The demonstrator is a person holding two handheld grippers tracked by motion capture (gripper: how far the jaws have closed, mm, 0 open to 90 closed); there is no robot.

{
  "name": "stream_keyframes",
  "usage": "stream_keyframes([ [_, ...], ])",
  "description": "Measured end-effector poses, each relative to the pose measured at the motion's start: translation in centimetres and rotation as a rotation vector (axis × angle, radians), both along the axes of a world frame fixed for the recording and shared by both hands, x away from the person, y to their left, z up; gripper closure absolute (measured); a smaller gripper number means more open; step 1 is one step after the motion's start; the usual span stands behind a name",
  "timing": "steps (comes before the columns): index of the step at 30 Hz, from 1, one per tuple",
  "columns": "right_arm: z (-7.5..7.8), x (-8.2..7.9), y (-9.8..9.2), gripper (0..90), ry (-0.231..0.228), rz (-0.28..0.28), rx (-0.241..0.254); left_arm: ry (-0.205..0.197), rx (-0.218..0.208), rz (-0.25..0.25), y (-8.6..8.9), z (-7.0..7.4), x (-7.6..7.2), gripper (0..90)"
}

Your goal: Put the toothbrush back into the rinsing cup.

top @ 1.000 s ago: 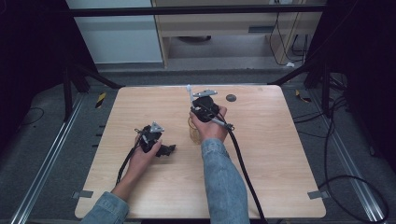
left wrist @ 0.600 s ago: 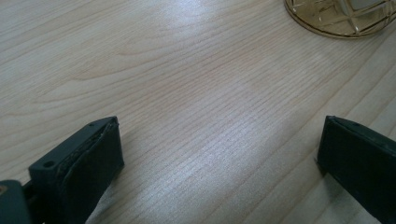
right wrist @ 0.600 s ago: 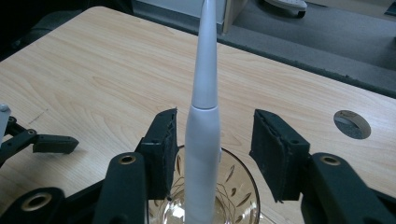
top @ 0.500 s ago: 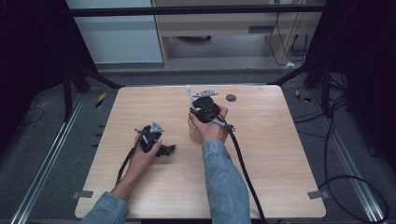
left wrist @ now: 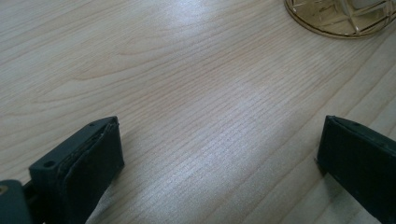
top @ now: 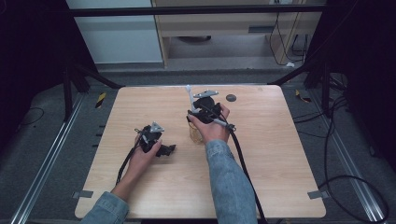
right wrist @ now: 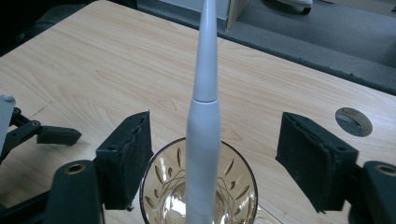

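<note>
An amber cut-glass tumbler [top: 196, 135] [right wrist: 163, 186] stands near the middle of the wooden table [top: 280, 163]. A white tapered stick [top: 189, 95] [right wrist: 204, 107] stands upright in it and leans toward the far edge. My right gripper [top: 198, 114] [right wrist: 215, 135] hovers over the tumbler's rim. Its jaws have just been opening and now stand wide on either side of the stick, with neither pad touching it. My left gripper [top: 163, 150] [left wrist: 219, 140] rests low on the table to the left, open with bare wood between its jaws. The tumbler's base [left wrist: 341, 18] shows ahead of it.
A small dark round disc [top: 230, 97] [right wrist: 353, 121] lies on the table near the far edge, right of the tumbler. Black cables trail from both grippers toward the near edge. Grey floor and dark frame legs surround the table.
</note>
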State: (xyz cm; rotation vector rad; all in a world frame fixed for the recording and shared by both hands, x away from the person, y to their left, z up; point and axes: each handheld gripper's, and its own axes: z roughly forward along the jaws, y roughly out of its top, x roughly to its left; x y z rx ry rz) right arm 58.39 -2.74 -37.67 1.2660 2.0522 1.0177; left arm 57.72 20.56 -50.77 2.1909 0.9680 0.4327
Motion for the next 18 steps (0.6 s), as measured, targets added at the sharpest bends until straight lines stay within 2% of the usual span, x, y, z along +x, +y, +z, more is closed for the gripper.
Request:
stream_keyframes([
  [7, 0.1, -0.1, -0.4, 18.6, 0.008, 0.015, 0.003, 0.001, 0.000, 0.000, 0.0, 0.0, 0.0, 0.0],
  [18, 0.1, 0.2, -2.3, 10.6, 0.054, 0.084, 0.004, -0.001, 0.000, 0.000, 0.0, 0.0, 0.0, 0.0],
])
